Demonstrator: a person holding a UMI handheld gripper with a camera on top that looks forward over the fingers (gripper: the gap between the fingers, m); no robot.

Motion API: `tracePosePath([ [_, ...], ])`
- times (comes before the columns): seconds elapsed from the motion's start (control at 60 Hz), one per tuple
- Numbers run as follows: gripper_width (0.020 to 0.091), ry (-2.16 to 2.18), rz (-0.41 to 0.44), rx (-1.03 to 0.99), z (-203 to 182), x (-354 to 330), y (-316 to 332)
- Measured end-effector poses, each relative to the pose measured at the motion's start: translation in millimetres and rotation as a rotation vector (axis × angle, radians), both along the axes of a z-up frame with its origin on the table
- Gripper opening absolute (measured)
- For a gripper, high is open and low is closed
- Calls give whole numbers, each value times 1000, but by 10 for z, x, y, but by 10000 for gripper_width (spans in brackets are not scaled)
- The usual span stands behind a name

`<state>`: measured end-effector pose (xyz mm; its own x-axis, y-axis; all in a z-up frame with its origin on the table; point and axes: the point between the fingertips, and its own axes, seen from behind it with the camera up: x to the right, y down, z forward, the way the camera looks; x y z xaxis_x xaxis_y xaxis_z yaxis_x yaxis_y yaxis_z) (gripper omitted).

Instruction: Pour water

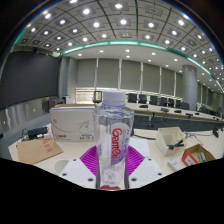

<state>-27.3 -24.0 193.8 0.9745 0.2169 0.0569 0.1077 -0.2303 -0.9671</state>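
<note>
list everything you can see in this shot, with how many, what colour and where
Clear plastic water bottle with white cap and red-lettered label: one, upright between the fingers.
White cardboard box: one, on the table behind the bottle, to one side.
Brown paper envelope: one, flat on the table beside the white box.
Open cardboard box: one, tan, on the table on the bottle's other side.
White table: one, under everything.
Gripper: one, magenta pads, both fingers pressed against the bottle.

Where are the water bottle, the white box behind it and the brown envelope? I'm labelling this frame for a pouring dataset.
Water bottle (113, 140): gripper view, on its label, between the fingers.
White box (73, 122): gripper view, on its front face.
Brown envelope (38, 150): gripper view, on its flat top.
</note>
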Motion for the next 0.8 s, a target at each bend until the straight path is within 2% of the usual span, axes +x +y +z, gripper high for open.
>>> tracePosePath([
  [0.217, 328, 4, 34, -97, -826, 63, -49],
  [0.283, 328, -13, 42, -114, -1004, 70, -88],
  [0.35, 352, -2, 29, -86, -1009, 111, -102],
  [0.517, 523, 30, 9, -99, -1006, 165, -113],
  [0.55, 630, 33, 9, -129, -1054, 171, -134],
  [0.583, 810, 36, 8, -165, -1110, 174, -168],
  [0.6, 876, 38, 6, -182, -1134, 176, -188],
  [0.65, 839, 44, -4, -217, -1162, 193, -274],
  [0.7, 864, 39, -26, -243, -1146, 235, -360],
  [0.8, 857, 10, -86, -299, -1038, 314, -603],
])
